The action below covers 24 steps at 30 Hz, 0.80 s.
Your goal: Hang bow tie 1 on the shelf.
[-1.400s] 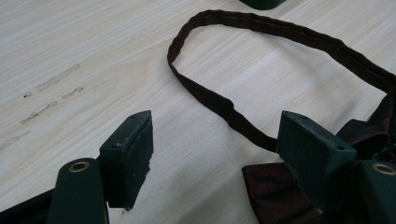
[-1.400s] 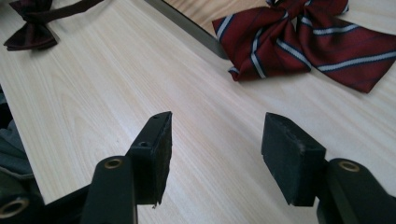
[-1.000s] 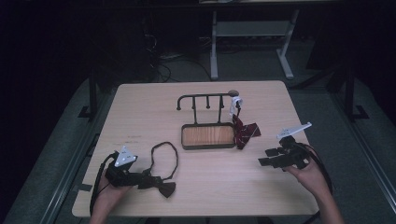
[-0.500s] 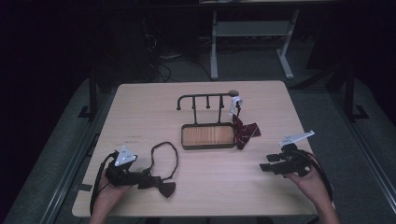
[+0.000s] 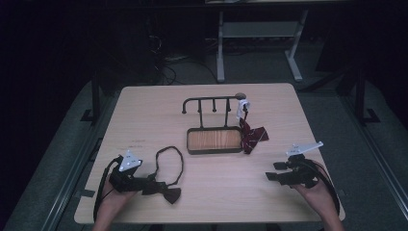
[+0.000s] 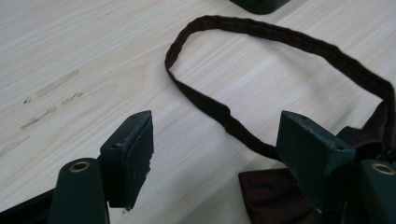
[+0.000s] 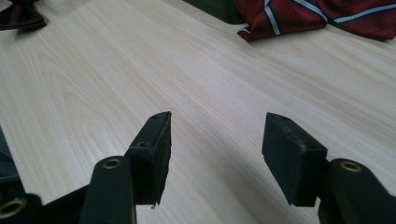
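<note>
A dark bow tie [image 5: 169, 194] with a long strap loop [image 5: 169, 153] lies on the wooden table [image 5: 144, 110] at the front left. My left gripper [image 5: 148, 185] rests right beside it, open. In the left gripper view the gripper [image 6: 215, 120] straddles the strap [image 6: 219, 112], and the bow [image 6: 271, 196] lies under its right jaw without being pinched. At the front right my right gripper [image 5: 271, 171] is open and empty, jaws towards the table's middle. In the right gripper view the gripper [image 7: 218, 117] frames bare wood.
A black rack [image 5: 211, 102] with a wooden base tray [image 5: 214, 140] stands mid-table. A red striped tie [image 5: 252, 135] hangs from the rack's right end onto the table, also in the right gripper view as the tie [image 7: 299, 14]. Dark floor and a table frame lie beyond.
My right gripper has drifted a little towards the near edge and lower over the table. The left gripper and the bow tie have stayed put.
</note>
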{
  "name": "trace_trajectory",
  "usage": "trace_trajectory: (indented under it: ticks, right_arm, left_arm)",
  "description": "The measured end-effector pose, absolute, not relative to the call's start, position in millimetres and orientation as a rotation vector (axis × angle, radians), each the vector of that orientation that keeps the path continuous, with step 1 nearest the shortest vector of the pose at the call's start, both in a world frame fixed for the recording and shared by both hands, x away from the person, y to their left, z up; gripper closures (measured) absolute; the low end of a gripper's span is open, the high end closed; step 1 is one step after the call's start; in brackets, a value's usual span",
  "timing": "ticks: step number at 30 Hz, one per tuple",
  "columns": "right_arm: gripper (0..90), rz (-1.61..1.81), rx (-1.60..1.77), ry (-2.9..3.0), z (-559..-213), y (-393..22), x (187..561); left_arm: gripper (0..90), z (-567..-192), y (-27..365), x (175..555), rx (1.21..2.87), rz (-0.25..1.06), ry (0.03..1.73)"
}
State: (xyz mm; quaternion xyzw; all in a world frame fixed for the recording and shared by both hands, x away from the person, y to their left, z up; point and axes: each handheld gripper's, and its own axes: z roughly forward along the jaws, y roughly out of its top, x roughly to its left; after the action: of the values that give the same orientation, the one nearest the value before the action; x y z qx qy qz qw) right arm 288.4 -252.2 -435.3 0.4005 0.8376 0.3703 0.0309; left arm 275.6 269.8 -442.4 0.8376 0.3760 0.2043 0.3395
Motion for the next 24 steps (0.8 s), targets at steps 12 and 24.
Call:
trace_trajectory:
  ticks: [12,24]
  right_arm:
    - [42.2,1.154,1.225,2.576,-436.8,-255.7,282.9]
    - [42.1,1.121,1.198,2.588,-436.9,-250.5,280.6]
  left_arm:
    - [35.4,-427.1,257.1,300.1,2.238,0.509,0.959]
    - [45.6,-420.4,255.1,331.6,2.285,0.446,1.021]
